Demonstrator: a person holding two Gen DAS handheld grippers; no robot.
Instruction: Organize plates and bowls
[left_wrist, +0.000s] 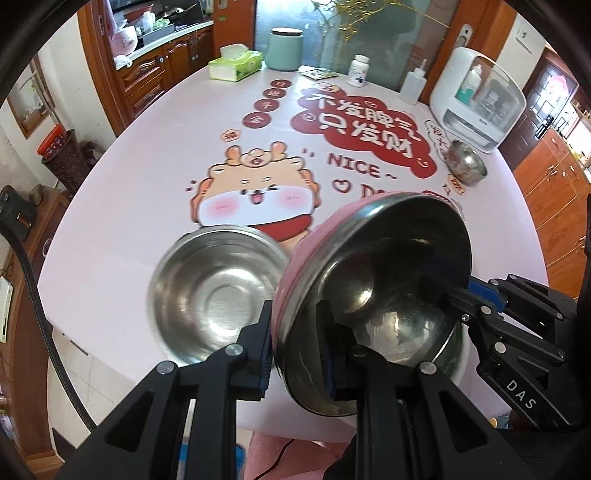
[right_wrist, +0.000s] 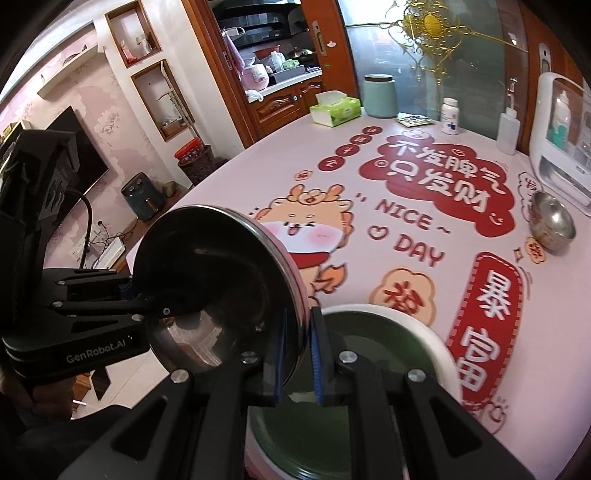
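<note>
1. Pink cartoon-printed cloth is covering the bench (left_wrist: 155, 162), with wooden cabinets standing behind it.
2. Left tool (left_wrist: 299, 354) is pinching the rim of a pink-sided steel bowl (left_wrist: 373, 288), holding it tilted on edge above the bench.
3. Right tool (right_wrist: 297, 354) is gripping the opposite rim of that same bowl (right_wrist: 221, 280), its blue pads closing on the metal edge.
4. A steel bowl (left_wrist: 218, 291) is sitting upright on the bench just left of the lifted one.
5. A green plate with a white rim (right_wrist: 413, 332) is lying under the right tool.
6. A small steel bowl (left_wrist: 465, 162) is resting well apart, near the white appliance (left_wrist: 480, 99).
</note>
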